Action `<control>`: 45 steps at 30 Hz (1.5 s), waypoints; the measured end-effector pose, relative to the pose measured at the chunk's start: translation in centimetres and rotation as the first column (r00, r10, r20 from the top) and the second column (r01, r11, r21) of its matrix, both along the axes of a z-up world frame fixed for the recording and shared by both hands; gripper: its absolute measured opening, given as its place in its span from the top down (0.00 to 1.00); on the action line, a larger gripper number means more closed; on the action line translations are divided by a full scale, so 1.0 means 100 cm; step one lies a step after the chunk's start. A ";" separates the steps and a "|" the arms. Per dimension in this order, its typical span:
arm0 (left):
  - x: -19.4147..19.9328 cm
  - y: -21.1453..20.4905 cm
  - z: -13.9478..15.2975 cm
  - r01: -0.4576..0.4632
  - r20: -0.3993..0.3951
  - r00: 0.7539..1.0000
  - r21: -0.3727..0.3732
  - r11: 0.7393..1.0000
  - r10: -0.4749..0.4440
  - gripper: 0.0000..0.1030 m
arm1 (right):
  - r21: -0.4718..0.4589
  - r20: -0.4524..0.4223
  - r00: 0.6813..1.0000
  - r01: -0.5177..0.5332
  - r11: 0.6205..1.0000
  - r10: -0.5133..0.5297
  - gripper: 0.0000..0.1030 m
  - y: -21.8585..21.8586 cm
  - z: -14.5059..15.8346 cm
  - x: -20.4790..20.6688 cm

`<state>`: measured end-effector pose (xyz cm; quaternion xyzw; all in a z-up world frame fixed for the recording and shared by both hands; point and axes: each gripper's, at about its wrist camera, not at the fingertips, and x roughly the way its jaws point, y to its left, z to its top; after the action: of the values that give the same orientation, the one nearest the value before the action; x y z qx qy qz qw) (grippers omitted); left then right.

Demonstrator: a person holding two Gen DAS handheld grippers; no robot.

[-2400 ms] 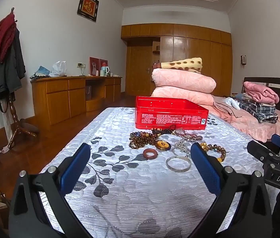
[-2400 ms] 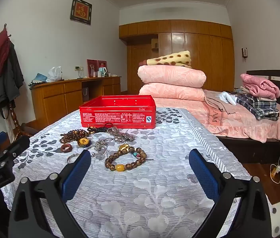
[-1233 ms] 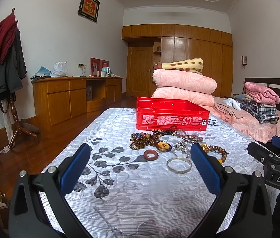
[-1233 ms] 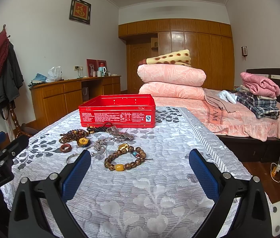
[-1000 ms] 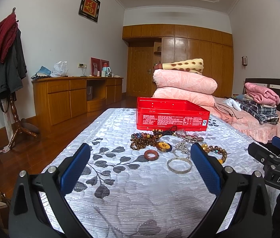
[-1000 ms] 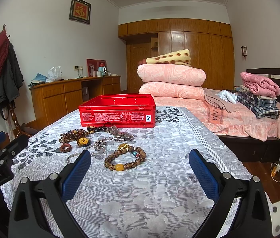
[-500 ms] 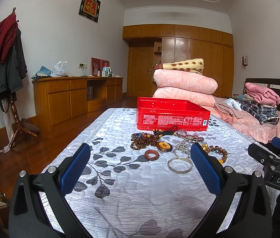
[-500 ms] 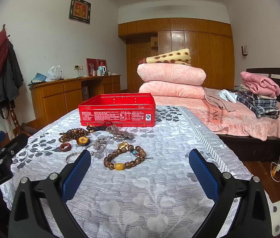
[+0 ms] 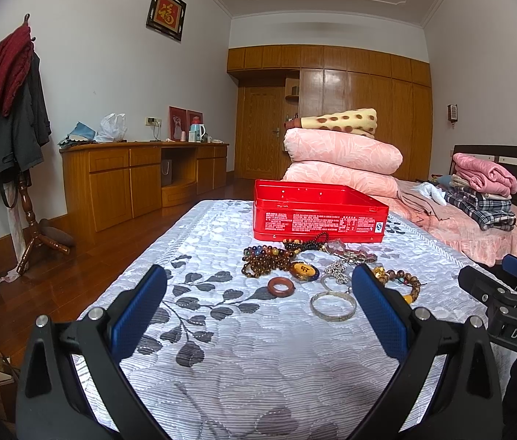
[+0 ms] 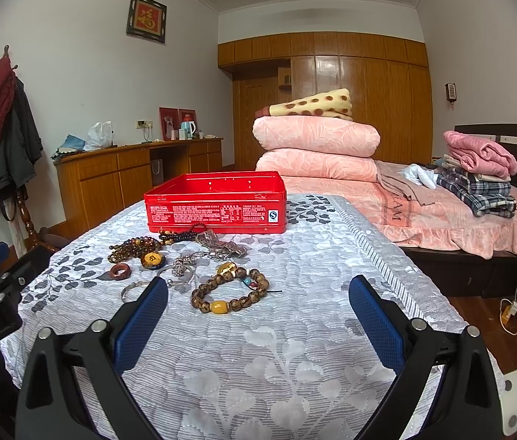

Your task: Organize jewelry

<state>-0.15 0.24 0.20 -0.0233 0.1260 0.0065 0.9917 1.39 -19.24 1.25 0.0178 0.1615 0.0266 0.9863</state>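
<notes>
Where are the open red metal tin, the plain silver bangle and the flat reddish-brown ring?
Open red metal tin (image 10: 218, 214), right wrist view, printed front wall.
Plain silver bangle (image 9: 332, 312), left wrist view, near rim.
Flat reddish-brown ring (image 9: 271, 288), left wrist view, left side of band.

**Both grippers wide and empty**

I have my left gripper (image 9: 258, 308) level with its blue fingers (image 9: 137, 313) spread wide, gripping nothing. My right gripper (image 10: 256, 311) sits alongside it, equally wide, pads bare, pointing forward.

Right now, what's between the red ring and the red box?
In the left wrist view, brown bead bracelets lie between the reddish-brown stone ring and the open red metal box, on the grey leaf-patterned quilt.
</notes>
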 end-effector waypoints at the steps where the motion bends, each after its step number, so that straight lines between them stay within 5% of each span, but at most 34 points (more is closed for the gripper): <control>1: 0.000 0.000 0.000 0.000 0.000 1.000 0.000 1.000 0.000 0.05 | -0.001 0.000 1.000 0.000 1.000 0.000 0.06 0.000 0.000 0.000; 23: 0.010 0.003 -0.004 -0.015 -0.028 0.999 0.007 1.000 0.016 0.05 | 0.022 -0.099 0.994 -0.046 0.999 0.048 0.06 -0.002 -0.007 0.015; 36: 0.053 0.020 -0.018 0.037 -0.301 0.950 -0.145 0.989 -0.080 0.05 | 0.043 -0.327 0.939 -0.095 0.995 0.104 0.06 -0.010 -0.017 0.053; 42: 0.071 -0.001 -0.022 0.087 -0.374 0.920 -0.103 0.991 -0.119 0.08 | 0.065 -0.405 0.903 -0.126 0.990 0.141 0.07 -0.010 -0.015 0.079; 45: 0.080 -0.010 -0.024 0.111 -0.404 0.904 -0.089 0.990 -0.138 0.11 | 0.072 -0.432 0.887 -0.145 0.987 0.161 0.14 -0.007 -0.015 0.089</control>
<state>7.81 -0.71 -2.21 -0.0449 0.3322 -0.0559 0.9405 10.27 -19.99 -0.25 0.0289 0.3789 0.1026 0.9193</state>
